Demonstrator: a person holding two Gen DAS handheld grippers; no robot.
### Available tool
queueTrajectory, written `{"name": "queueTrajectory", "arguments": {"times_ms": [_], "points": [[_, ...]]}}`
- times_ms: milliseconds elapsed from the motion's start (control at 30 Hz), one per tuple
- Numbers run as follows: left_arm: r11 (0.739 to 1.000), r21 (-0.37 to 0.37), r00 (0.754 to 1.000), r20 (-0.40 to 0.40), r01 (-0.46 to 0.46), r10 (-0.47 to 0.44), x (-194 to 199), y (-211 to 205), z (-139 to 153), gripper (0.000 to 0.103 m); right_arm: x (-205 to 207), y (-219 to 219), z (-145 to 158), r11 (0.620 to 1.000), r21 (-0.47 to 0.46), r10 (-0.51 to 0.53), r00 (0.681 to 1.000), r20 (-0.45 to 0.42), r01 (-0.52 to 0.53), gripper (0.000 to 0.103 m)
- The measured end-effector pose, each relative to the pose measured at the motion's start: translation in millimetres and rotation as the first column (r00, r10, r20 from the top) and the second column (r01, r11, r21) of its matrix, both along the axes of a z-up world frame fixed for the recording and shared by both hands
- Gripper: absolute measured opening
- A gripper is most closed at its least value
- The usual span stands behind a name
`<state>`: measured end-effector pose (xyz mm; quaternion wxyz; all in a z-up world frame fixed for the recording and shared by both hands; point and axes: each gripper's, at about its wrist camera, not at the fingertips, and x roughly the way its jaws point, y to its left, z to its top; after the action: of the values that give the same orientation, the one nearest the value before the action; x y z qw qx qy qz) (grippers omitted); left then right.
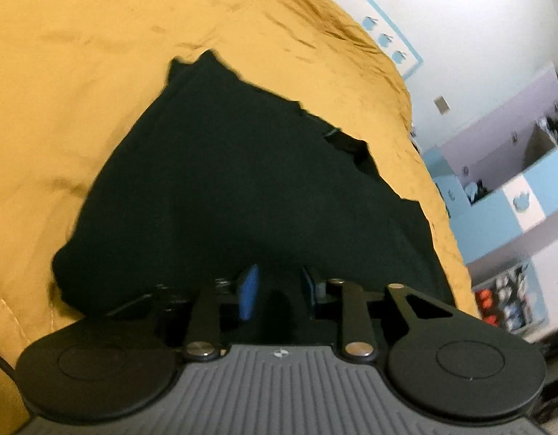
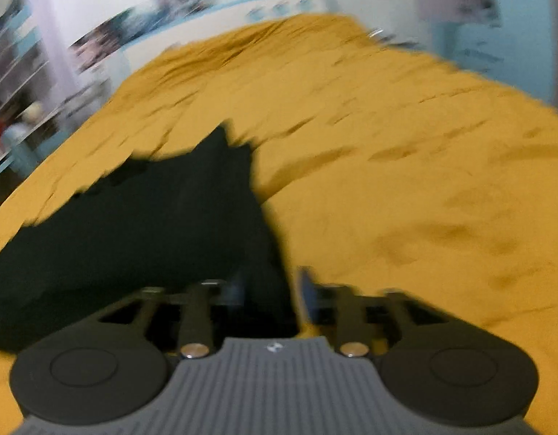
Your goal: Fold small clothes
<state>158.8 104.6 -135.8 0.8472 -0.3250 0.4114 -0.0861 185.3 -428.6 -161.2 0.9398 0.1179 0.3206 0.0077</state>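
A small black garment (image 1: 242, 188) lies on a mustard-yellow bedspread (image 1: 79, 72). My left gripper (image 1: 277, 291) is low at the garment's near edge, with black cloth between its blue pads (image 1: 249, 293). In the right wrist view the same garment (image 2: 133, 232) fills the left half on the bedspread (image 2: 405, 181). My right gripper (image 2: 275, 297) is at the garment's near right corner, with black cloth between its fingers; the view is blurred by motion.
White wall with blue trim and shelving (image 1: 503, 166) stands past the bed's right edge. Shelves and posters (image 2: 32, 72) line the wall to the left in the right wrist view.
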Motion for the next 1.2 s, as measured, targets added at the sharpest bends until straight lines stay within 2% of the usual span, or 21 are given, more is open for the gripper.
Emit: {"name": "queueTrajectory", "arguments": {"times_ms": [67, 133, 267, 400, 500, 633, 800, 933, 1000, 1067, 1200], "points": [[0.998, 0.063, 1.0, 0.019, 0.014, -0.015, 0, -11, 9, 0.039, -14, 9, 21, 1.0, -0.013, 0.024, 0.994, 0.104, -0.023, 0.043], [0.993, 0.116, 0.999, 0.016, 0.029, -0.031, 1, -23, 14, 0.039, -22, 28, 36, 0.994, -0.009, 0.113, 0.982, 0.153, -0.113, 0.042], [0.982, 0.18, 0.999, -0.016, 0.048, -0.046, 3, -41, 16, 0.039, -21, 76, 37, 0.954, -0.059, 0.3, 0.946, 0.121, -0.295, 0.044], [0.984, 0.175, 0.999, -0.023, 0.041, -0.037, 3, -44, 12, 0.04, -10, 104, 15, 0.923, -0.034, 0.385, 0.922, 0.031, -0.384, 0.044], [0.98, 0.193, 0.999, -0.027, 0.051, -0.046, 4, -45, 9, 0.044, -9, 109, -1, 0.928, -0.038, 0.37, 0.929, -0.023, -0.371, 0.044], [0.984, 0.174, 0.999, -0.022, 0.048, -0.045, 3, -42, 5, 0.045, -4, 95, -15, 0.955, -0.082, 0.279, 0.958, -0.07, -0.285, 0.043], [0.987, 0.154, 0.999, -0.009, 0.048, -0.047, 3, -39, -3, 0.046, -7, 65, -16, 0.972, -0.108, 0.2, 0.975, -0.096, -0.21, 0.043], [0.989, 0.137, 0.999, 0.006, 0.052, -0.053, 2, -38, -6, 0.047, -4, 71, -8, 0.967, -0.149, 0.192, 0.974, -0.117, -0.208, 0.043], [0.99, 0.126, 0.998, 0.009, 0.054, -0.056, 2, -37, -7, 0.047, -11, 73, 4, 0.976, -0.114, 0.175, 0.98, -0.096, -0.185, 0.044], [0.991, 0.118, 0.998, 0.012, 0.057, -0.059, 1, -35, -6, 0.047, -9, 82, 19, 0.98, -0.021, 0.196, 0.979, -0.06, -0.197, 0.045], [0.992, 0.123, 0.998, 0.054, 0.036, -0.043, -10, -31, 6, 0.049, 18, 118, 39, 0.954, 0.141, 0.267, 0.963, -0.014, -0.263, 0.048]]}}
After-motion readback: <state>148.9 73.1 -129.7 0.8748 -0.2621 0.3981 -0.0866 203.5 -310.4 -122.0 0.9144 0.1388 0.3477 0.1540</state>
